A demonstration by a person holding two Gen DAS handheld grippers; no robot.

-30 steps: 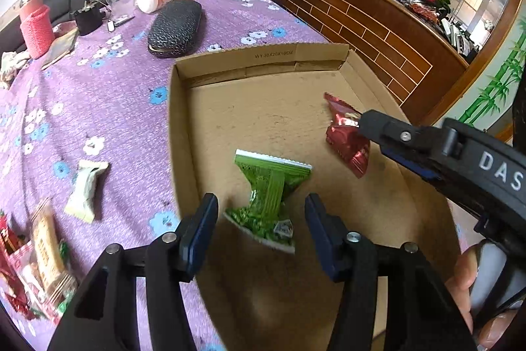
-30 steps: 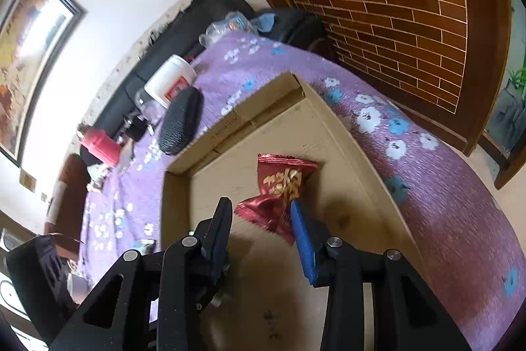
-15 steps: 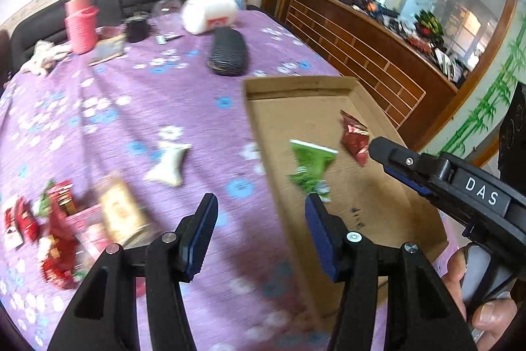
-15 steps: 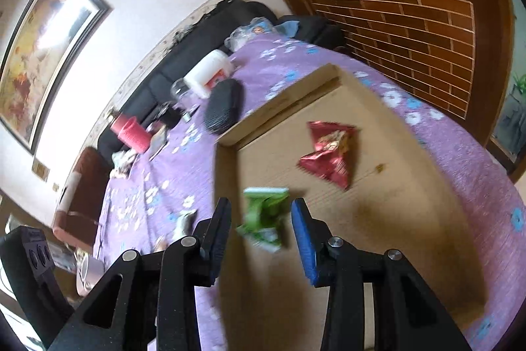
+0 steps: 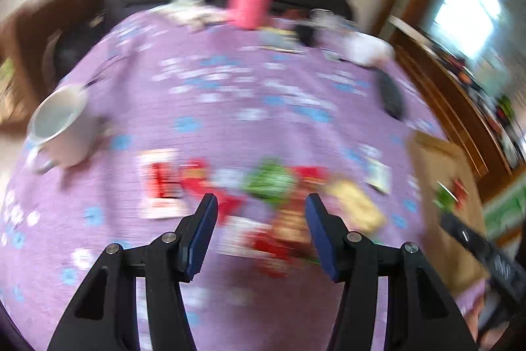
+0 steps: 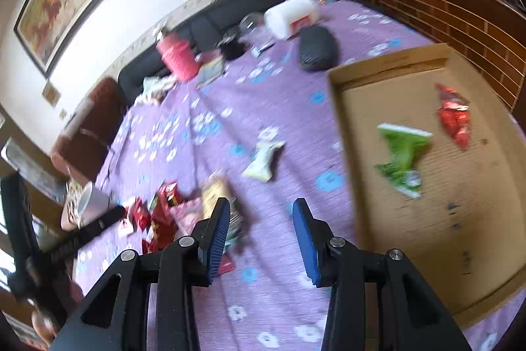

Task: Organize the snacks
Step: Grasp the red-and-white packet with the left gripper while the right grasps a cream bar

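Selection of one packet from the snack pile (image 5: 263, 203) is judged to be the step in hand. The left gripper (image 5: 261, 214) is held above the pile with its jaws wide and nothing between them. The left wrist view is heavily blurred, so individual wrappers cannot be told apart with confidence; a green packet (image 5: 269, 183) lies just ahead of the jaws, between them in line, and red packets are seen to either side. A single packet at the edge of the heap is best chosen, so that neighbours are not dragged along. The jaws are to be lowered astride the wrapper's narrow waist or crimped end, then closed only when the motion has settled.

The right gripper (image 6: 261, 227) is also empty, its jaws wide over the purple table (image 6: 289, 107). The pile lies to the left of its jaws, partly hidden behind the left jaw. A pale packet (image 6: 263, 158) lies alone on the cloth ahead of the jaws, well apart from them, and is judged an easy pick for this side.

The cardboard box (image 6: 338, 107) stands at the right, with a green snack (image 6: 402, 157) and a red snack (image 6: 455, 117) already lying apart on its floor. A white mug (image 5: 60, 127) stands left of the pile and should be avoided.
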